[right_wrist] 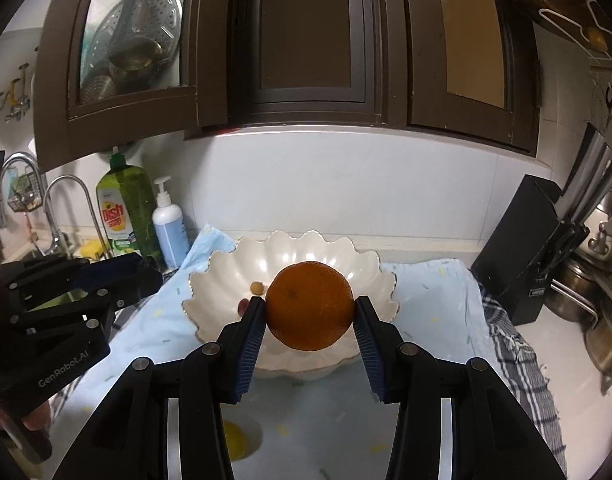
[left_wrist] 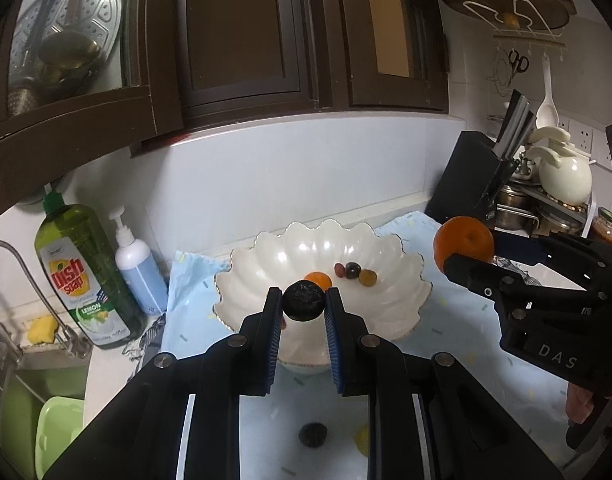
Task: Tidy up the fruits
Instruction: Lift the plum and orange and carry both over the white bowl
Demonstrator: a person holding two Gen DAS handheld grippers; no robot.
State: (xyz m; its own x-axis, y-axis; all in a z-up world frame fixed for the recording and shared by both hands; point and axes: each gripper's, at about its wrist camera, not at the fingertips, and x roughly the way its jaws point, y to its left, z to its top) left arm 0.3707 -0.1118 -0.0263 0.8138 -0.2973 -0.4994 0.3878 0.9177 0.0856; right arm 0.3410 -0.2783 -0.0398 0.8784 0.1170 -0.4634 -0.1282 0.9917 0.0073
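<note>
Sitting between hand-held gripper pads: orange

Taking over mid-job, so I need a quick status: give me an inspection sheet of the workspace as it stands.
Surface: counter under a light blue cloth.
Job's things: scalloped white bowl holding a small orange fruit and three small fruits; dark fruit on the cloth.
Clutter: dish soap bottle, pump bottle, knife block.
Grippers: left gripper shut on a dark wrinkled fruit; right gripper shut on an orange.
Cables: nothing seen.
Surroundings: brown wall cabinets, sink tap, white teapot.
</note>
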